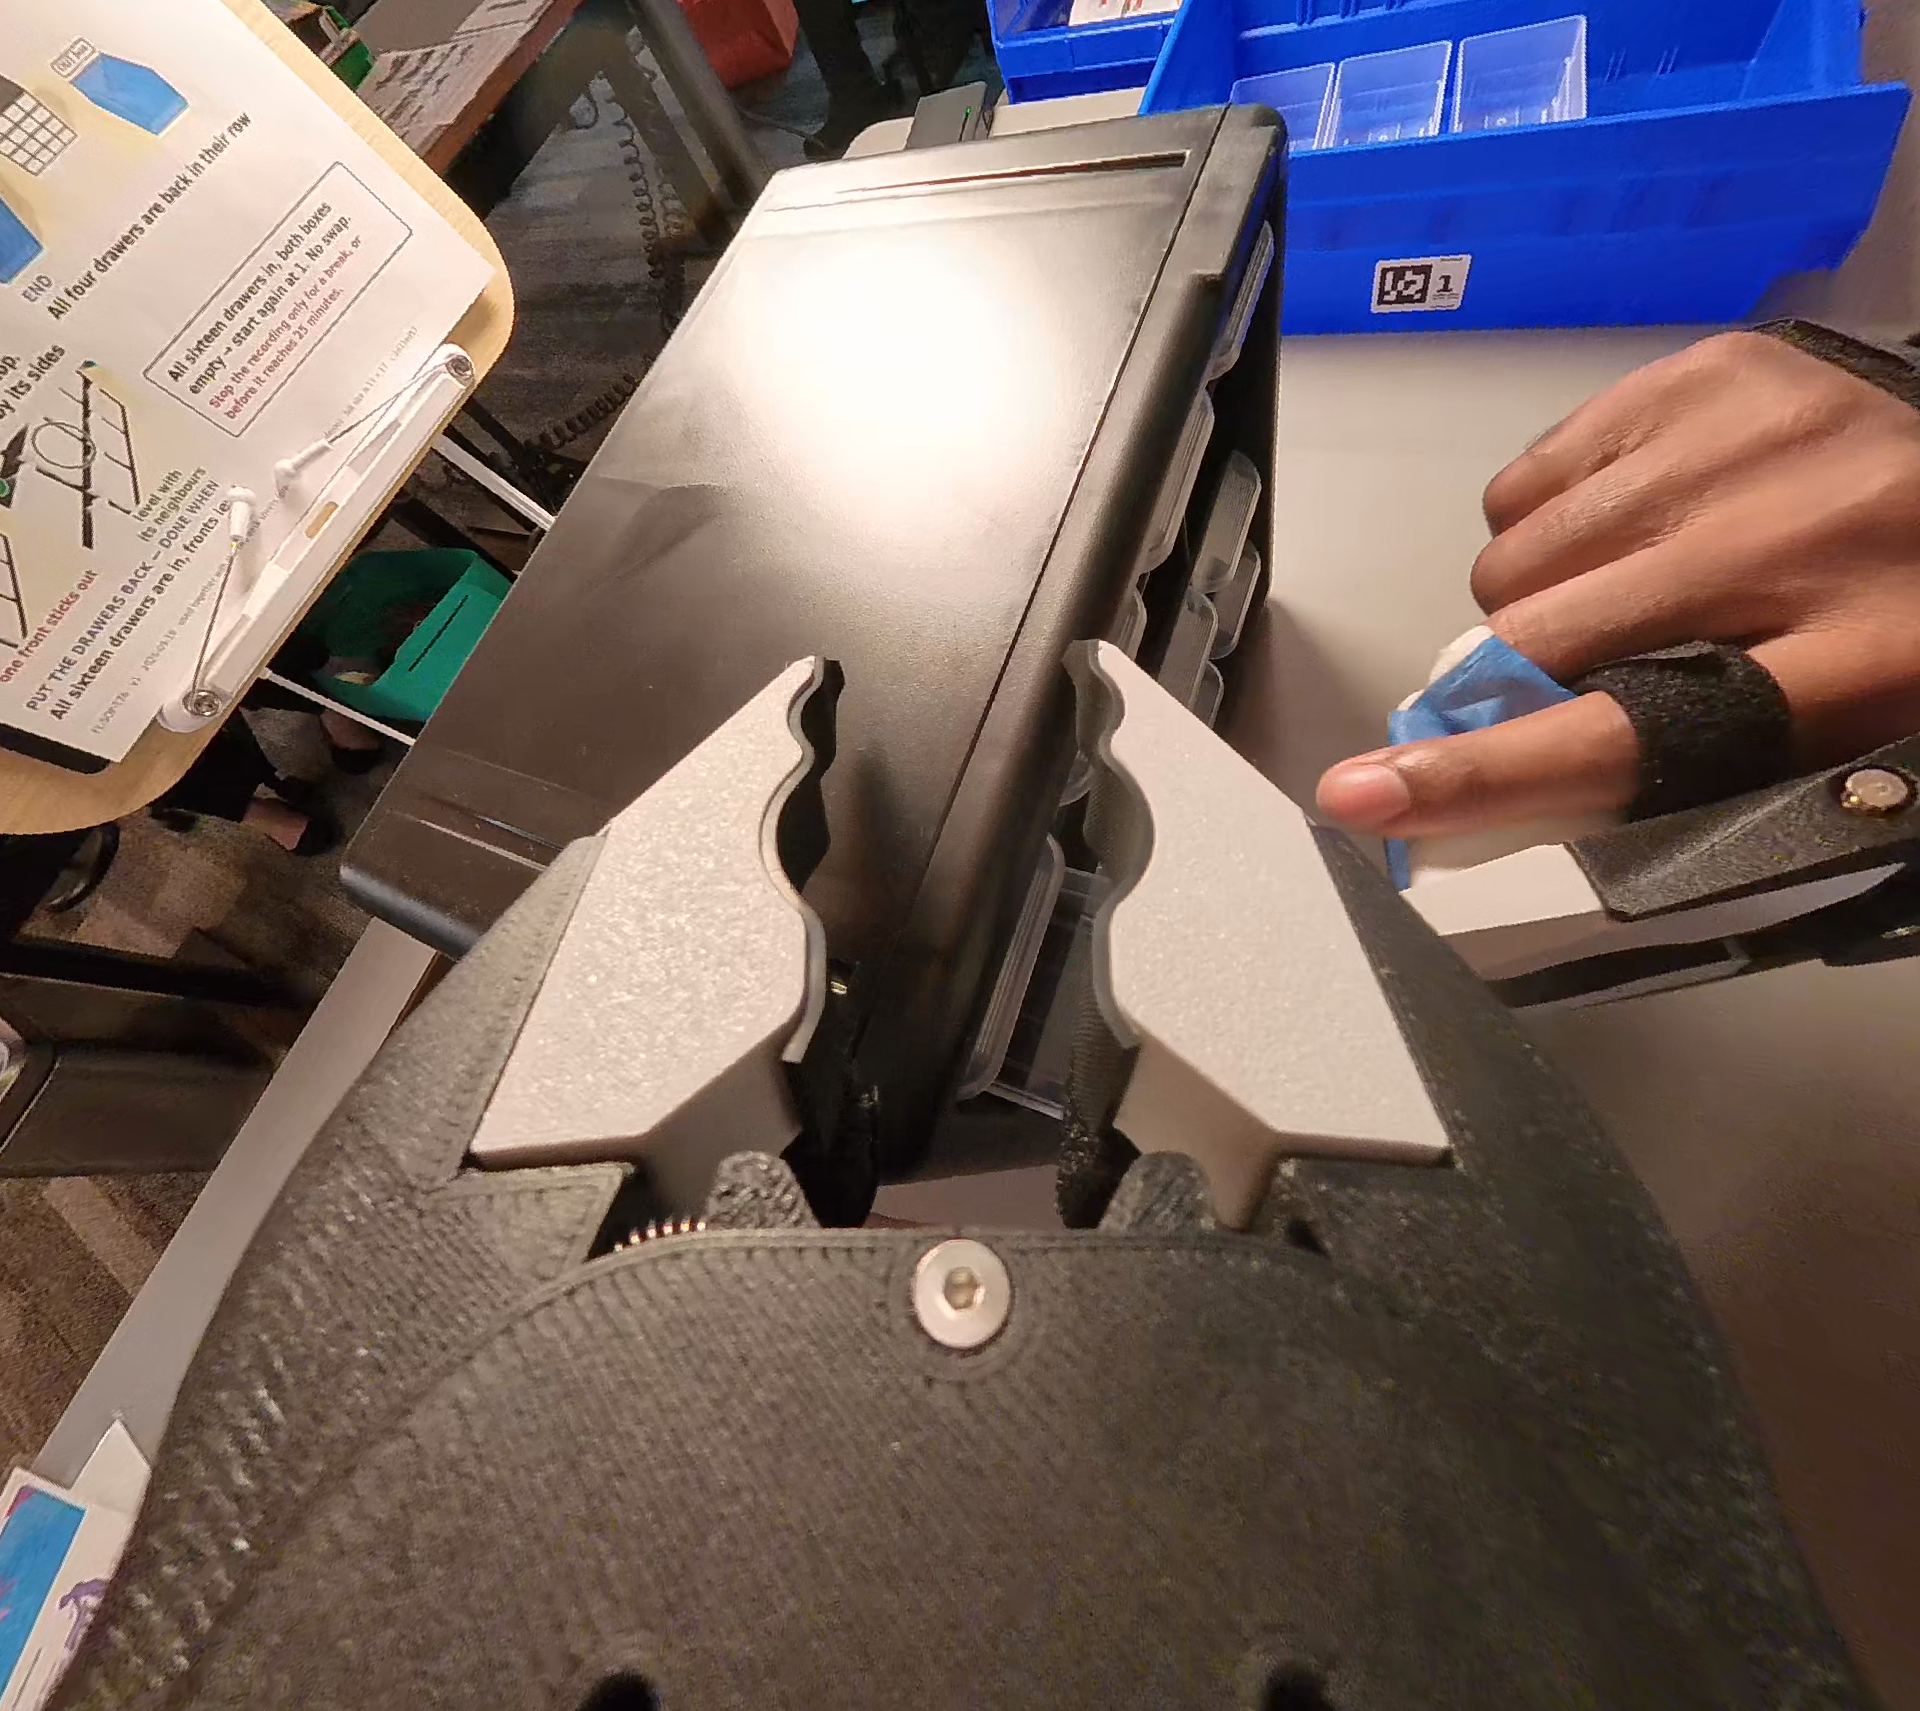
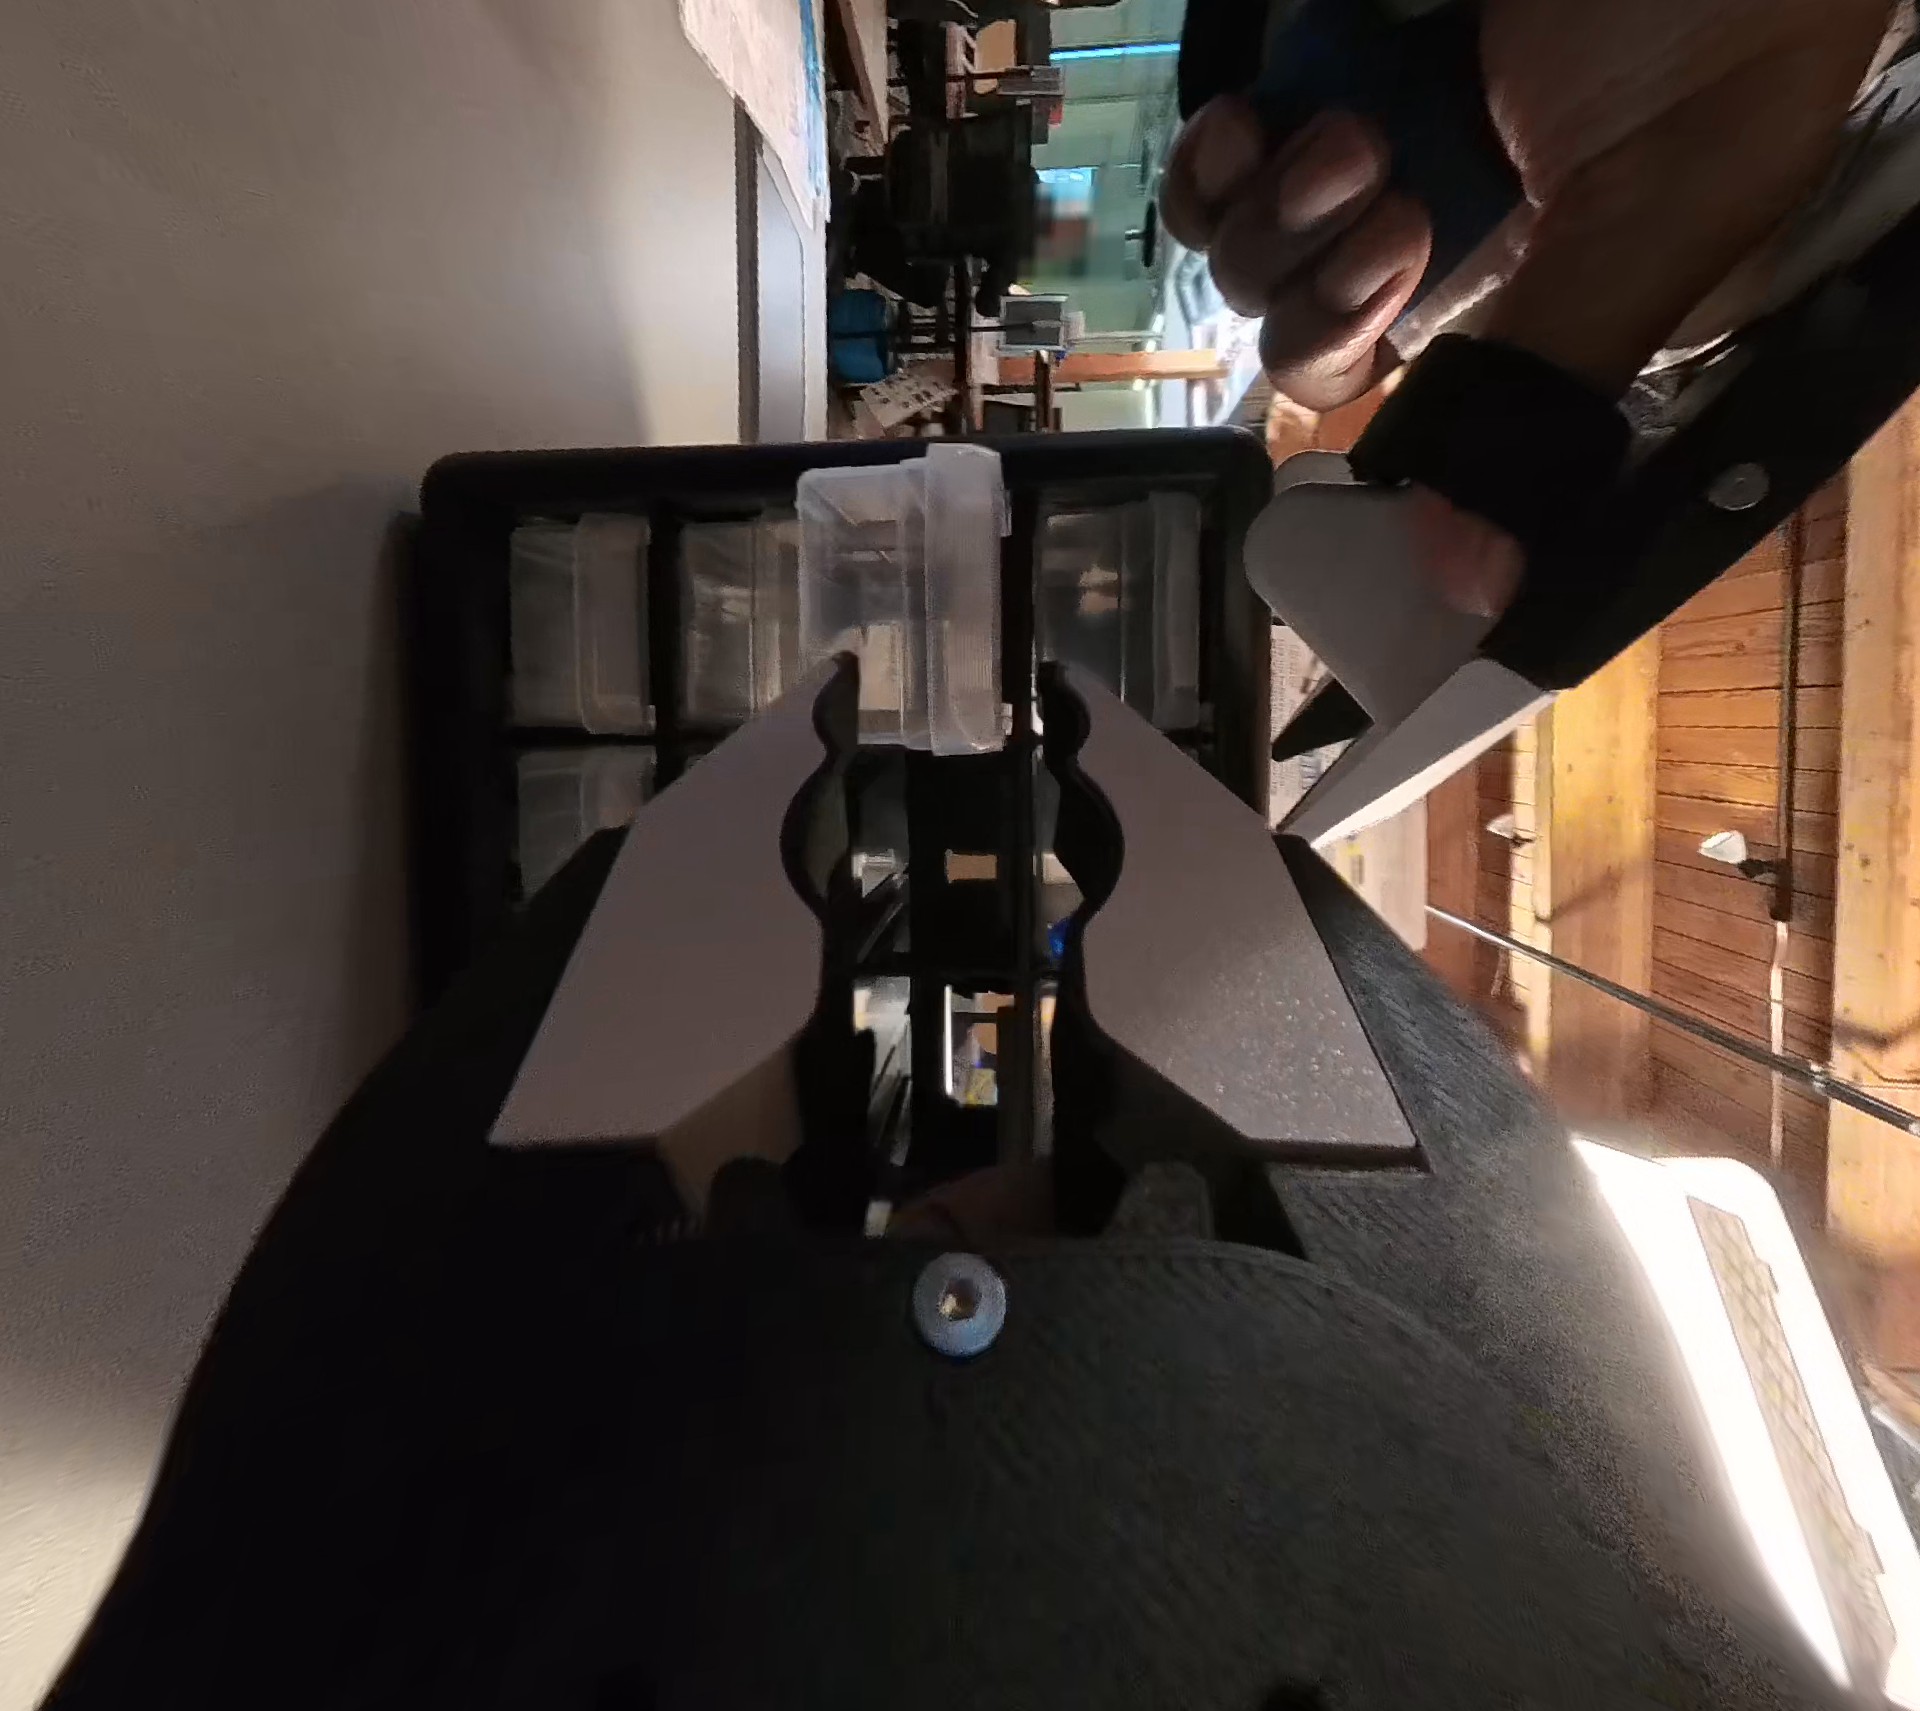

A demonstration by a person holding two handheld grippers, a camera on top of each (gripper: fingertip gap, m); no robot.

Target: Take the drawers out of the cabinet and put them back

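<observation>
The black cabinet [image 1: 883,414] stands on the grey table [image 1: 1455,435]. My left gripper [image 1: 951,669] is open and straddles its top front edge, one finger over the top and one before the clear drawer fronts [image 1: 1231,518]. In the right wrist view the cabinet [image 2: 457,622] faces me, turned sideways. A clear drawer [image 2: 904,601] sticks out of its slot. My right gripper [image 2: 945,669] is open, with the drawer's near end between the fingertips. The left fingertip [image 2: 831,685] overlaps the drawer and a dark gap shows at the right fingertip [image 2: 1055,685]. The left gripper's fingers [image 2: 1351,601] lie at the cabinet's top.
Blue bins [image 1: 1558,186] stand behind the cabinet, one holding clear drawers [image 1: 1392,92]. An instruction sheet on a wooden board [image 1: 208,259] stands at the left. A hand [image 1: 1662,539] holds the right gripper beside the cabinet. A white laptop [image 2: 1766,1349] lies at the lower right.
</observation>
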